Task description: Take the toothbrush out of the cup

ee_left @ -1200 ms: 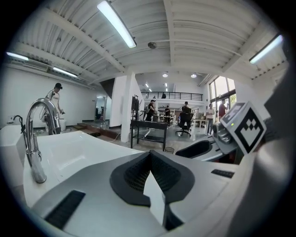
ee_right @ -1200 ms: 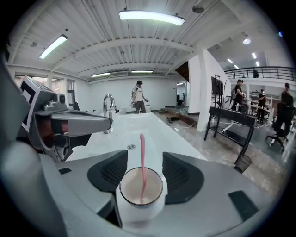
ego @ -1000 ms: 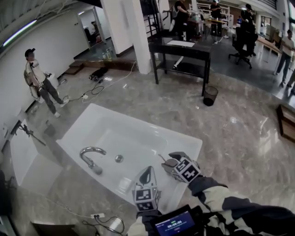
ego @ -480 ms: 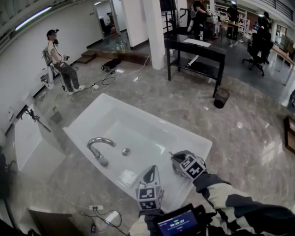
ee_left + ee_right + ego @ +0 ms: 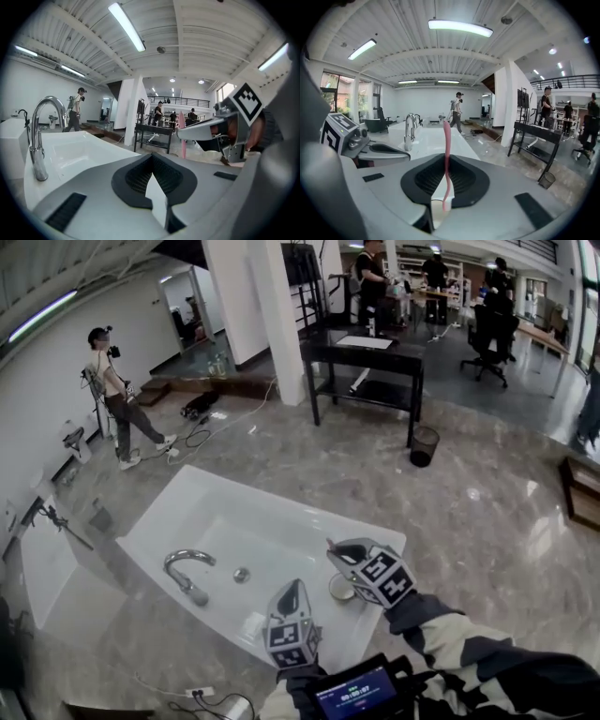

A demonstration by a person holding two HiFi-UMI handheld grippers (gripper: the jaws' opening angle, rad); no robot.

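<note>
Right tongs (image 5: 446, 185) pinch the pink toothbrush (image 5: 447, 145) upright, its lower end just above the cup (image 5: 341, 589) on the sink (image 5: 225, 486) rim. Left tongs (image 5: 152, 181) are closed and empty. The thin grip risks the brush pivoting, slipping, or snagging and tipping the cup.

Cool, even light falls from long ceiling tubes (image 5: 460, 27), bright enough that the white basin (image 5: 272, 521) nearly washes out and the polished stone floor (image 5: 487, 512) carries pale sheens and soft reflections. Both gripper views bend strongly toward their edges inside a dark round vignette, the closest grey surfaces soft and out of focus, while the head view curves too, its far background grainy
</note>
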